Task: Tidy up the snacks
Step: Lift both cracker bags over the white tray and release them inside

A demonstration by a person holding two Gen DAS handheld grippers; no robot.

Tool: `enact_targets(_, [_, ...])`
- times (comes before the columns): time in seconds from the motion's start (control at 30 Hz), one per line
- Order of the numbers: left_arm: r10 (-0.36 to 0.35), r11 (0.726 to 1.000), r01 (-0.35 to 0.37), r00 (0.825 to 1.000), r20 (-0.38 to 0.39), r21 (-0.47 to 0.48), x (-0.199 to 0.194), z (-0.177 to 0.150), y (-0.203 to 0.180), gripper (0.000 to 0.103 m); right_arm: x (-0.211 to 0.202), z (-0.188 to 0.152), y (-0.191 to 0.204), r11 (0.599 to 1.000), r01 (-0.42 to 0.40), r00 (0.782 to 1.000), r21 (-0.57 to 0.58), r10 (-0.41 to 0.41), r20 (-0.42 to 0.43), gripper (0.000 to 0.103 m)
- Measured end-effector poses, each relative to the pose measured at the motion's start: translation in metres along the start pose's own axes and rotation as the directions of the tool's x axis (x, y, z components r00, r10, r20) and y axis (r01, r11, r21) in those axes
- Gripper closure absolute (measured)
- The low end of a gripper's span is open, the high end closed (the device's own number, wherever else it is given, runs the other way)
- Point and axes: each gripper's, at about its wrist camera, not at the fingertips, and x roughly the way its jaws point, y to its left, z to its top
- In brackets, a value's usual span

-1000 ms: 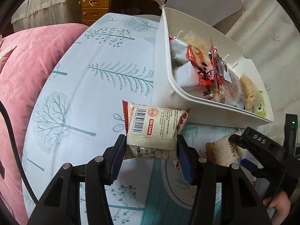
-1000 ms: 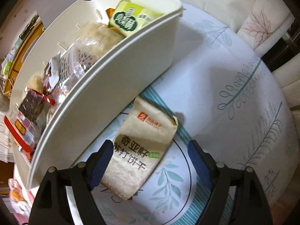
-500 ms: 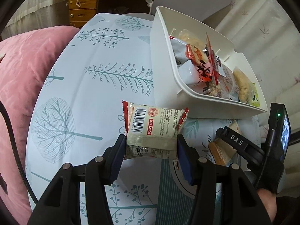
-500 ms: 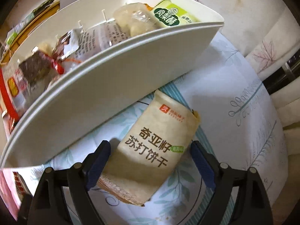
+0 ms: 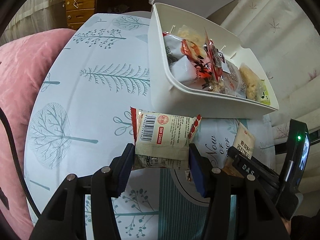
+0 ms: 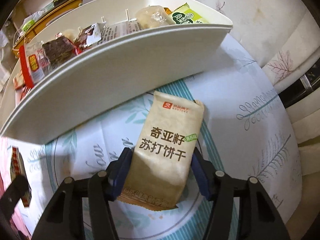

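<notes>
Brown paper cracker pack (image 6: 168, 152) lies on the table by the white bin (image 6: 124, 76); the right gripper (image 6: 162, 172) has just been closing and now touches both its sides. The left gripper (image 5: 160, 166) is clamped on 1 barcode snack (image 5: 162, 138) held off the cloth. Next, I think, both must lift into the bin.

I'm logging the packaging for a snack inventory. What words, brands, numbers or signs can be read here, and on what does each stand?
"ISO 22000": red tag on the white packet in the left tool.
"奇亚籽 苏打饼干": tan cracker packet between the right tool pads, which have just been closing.
"DAS": right tool's body, in the left view.
"Now": script on the tablecloth.
Barcode digits, fine print, the tan packet's red logo text and bin snack labels: too small or blurred.
</notes>
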Motion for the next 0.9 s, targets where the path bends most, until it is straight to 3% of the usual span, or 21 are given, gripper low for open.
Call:
enact_targets(0.3, [0.06, 0.998, -0.061, 0.997, -0.04, -0.011, -0.01, -0.015, -0.027, 0.051, -0.019, -0.019, -0.038, 0.99, -0.062, 0.998, -0.129, 0.062, -0.01, 0.046])
enact_targets(0.53, [0.11, 0.994, -0.109, 0.994, -0.024, 0.018, -0.042, -0.022, -0.061, 0.051, -0.053, -0.015, -0.079, 0.96, -0.133, 0.988, -0.248, 0.148, 0.041, 0.046])
enact_targets(0.7, [0.134, 0.99, -0.134, 0.991, 0.012, 0.039, -0.067, -0.015, -0.09, 0.051, -0.084, -0.007, -0.101, 0.938, -0.168, 0.972, -0.304, 0.209, 0.108, 0.046])
enact_targets(0.9, [0.153, 0.987, -0.155, 0.987, 0.05, 0.041, -0.08, 0.004, -0.119, 0.051, -0.106, 0.034, -0.122, 0.908, -0.199, 0.939, -0.368, 0.284, 0.193, 0.046])
